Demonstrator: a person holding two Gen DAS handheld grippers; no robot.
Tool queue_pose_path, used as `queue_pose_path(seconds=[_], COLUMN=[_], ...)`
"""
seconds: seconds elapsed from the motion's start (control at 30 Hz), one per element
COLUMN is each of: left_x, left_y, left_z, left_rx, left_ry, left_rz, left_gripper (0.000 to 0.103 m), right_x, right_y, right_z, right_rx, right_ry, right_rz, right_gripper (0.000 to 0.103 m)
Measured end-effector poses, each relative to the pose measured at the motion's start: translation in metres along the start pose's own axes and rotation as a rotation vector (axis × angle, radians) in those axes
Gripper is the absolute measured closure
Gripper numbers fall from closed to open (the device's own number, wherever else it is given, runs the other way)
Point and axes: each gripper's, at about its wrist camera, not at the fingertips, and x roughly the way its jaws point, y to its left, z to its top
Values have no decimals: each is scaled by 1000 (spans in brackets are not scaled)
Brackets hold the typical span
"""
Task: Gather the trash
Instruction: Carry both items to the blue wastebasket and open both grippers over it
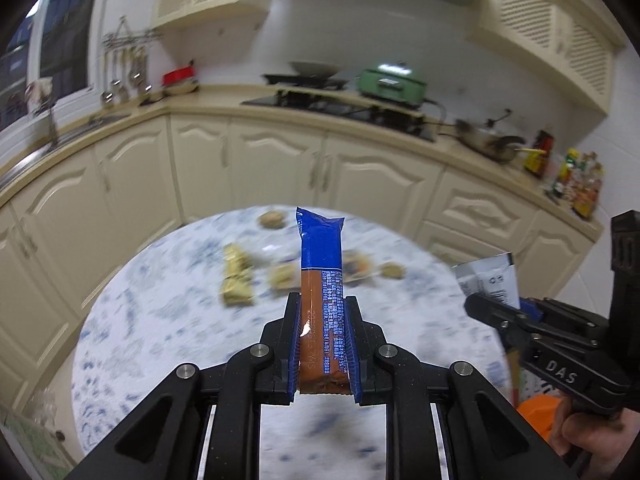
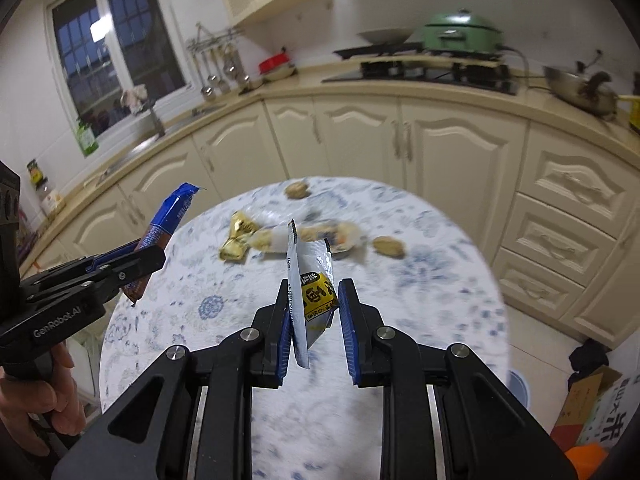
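My left gripper (image 1: 323, 300) is shut on a blue and brown snack wrapper (image 1: 322, 264) and holds it upright above the round table (image 1: 168, 320). It also shows in the right wrist view (image 2: 136, 264) with the wrapper (image 2: 168, 216). My right gripper (image 2: 314, 292) holds a silver and yellow sachet (image 2: 310, 280) against its left pad; the jaws stand a little apart. The right gripper shows in the left wrist view (image 1: 500, 312) with the sachet (image 1: 488, 280). A gold wrapper (image 2: 238, 240), a clear packet (image 2: 320, 236) and nut shells (image 2: 388, 246) lie on the table.
Cream kitchen cabinets (image 2: 360, 136) curve behind the table. The counter holds a stove (image 2: 424, 70), a green pot (image 2: 460, 34) and a wok (image 2: 580, 90). A cardboard box (image 2: 588, 404) and an orange object (image 1: 538, 412) are at the lower right.
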Motion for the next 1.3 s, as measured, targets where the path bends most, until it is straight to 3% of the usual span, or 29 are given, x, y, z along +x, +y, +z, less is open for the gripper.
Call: queue_pose_path(seconds=[0.33, 0.63, 0.9, 1.3], left_x=[18, 79, 145, 273], left_y=[-96, -181, -231, -306], left_z=[9, 18, 23, 30], left_rx=[130, 228, 299, 353], left_ry=[4, 124, 253, 455], left_rz=[-171, -345, -401, -441], left_gripper=[87, 87, 87, 87], right_x=[-66, -104, -86, -44], right_y=[-88, -188, -262, -325], right_z=[-11, -38, -69, -102], right_rx=[141, 296, 420, 537], right_ry=[-74, -78, -2, 97], right_rz=[-144, -306, -349, -344], right_gripper=[81, 81, 81, 81])
